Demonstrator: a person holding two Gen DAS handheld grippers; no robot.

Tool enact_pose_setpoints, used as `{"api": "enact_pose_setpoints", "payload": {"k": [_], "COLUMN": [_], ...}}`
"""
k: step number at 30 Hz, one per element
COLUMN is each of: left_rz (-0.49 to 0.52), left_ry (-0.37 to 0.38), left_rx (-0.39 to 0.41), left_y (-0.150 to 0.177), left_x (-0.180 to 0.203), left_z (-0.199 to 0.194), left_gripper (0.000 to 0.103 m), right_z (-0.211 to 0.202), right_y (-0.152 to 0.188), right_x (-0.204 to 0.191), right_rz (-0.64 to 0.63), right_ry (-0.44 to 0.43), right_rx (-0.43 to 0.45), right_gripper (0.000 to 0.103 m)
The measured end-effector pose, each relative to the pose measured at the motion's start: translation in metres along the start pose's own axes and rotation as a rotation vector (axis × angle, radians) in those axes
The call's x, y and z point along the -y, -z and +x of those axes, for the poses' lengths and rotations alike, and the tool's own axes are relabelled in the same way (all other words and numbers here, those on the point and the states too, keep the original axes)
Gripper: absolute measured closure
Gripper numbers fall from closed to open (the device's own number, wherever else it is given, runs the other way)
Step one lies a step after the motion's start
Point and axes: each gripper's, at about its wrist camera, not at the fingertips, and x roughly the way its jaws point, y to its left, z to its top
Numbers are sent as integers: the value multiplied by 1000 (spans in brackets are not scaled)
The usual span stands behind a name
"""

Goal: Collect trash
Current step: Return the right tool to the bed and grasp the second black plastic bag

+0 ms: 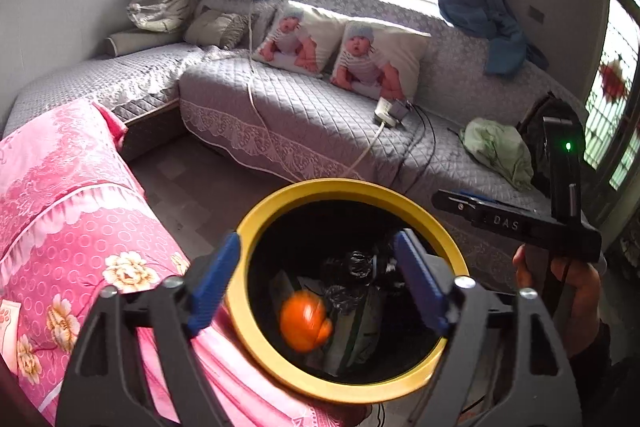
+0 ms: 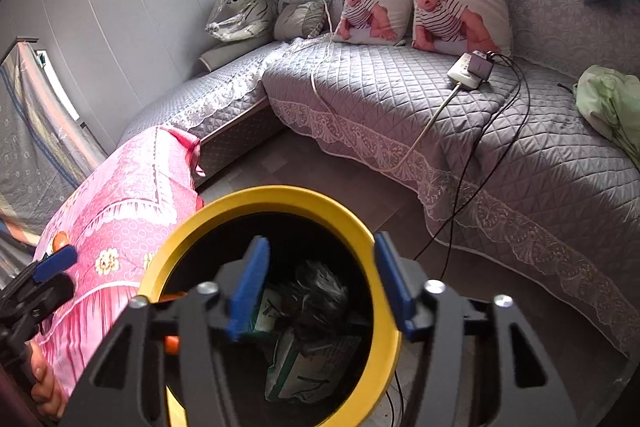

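Bedroom with a grey quilted sofa bed under a bright window, pink floral bedding to the left of the bin. Yellow-rimmed bin with a dark inside, standing on the floor between bedding and sofa bed. In the bin: crumpled black plastic, a green-and-white packet, and an orange peel, blurred, over the rubbish near the bin's left wall. Left gripper above the bin mouth, blue jaws wide apart, empty, one finger outside the rim. Right gripper also over the bin, jaws apart, nothing between them. Beyond the bin on the sofa bed: two baby-print cushions, a white power strip with cables trailing to the floor, a pale green cloth. Plastic-wrapped tiger toy in the far corner.
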Motion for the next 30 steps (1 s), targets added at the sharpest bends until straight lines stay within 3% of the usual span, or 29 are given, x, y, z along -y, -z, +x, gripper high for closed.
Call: {"api": "enact_pose_setpoints", "payload": {"k": [2,5,9,11,16,21,25,30], "left_rz": [-32,-86,-134,-146,-171,-231,-322,-405], "left_ry": [-20,-49,-145,-210,-428,-664,-755,-805], "left_rx": [35,82,189,240,339,336,294,276], "left_y": [-2,-10,-21,-23,-2,53,101,149], "left_x": [-8,-24,-58,-74,-121,-166,-190,-194], "left_z": [-10,-28,-70,-95,-175,-252,-292,-316], "left_gripper": [11,10,10,10,9,9,9,9], "right_z": [-2,-8,-21,-25,-28,-22,-21,-15], "right_y": [-2,-5,-8,-9,-8,16,48,77], "right_x": [1,-4,-30,-50,-141,-264,-351,-428], "right_rz": [3,-13,-90,-139,-323,-612,-863,-1040], "right_ry": [-1,-29,-120,-188,-454,-651,-674,-674], "right_rx": [9,29,75,91,68,-19,-22,-66], "right_gripper": [46,45,45,39,36,36,36,36]}}
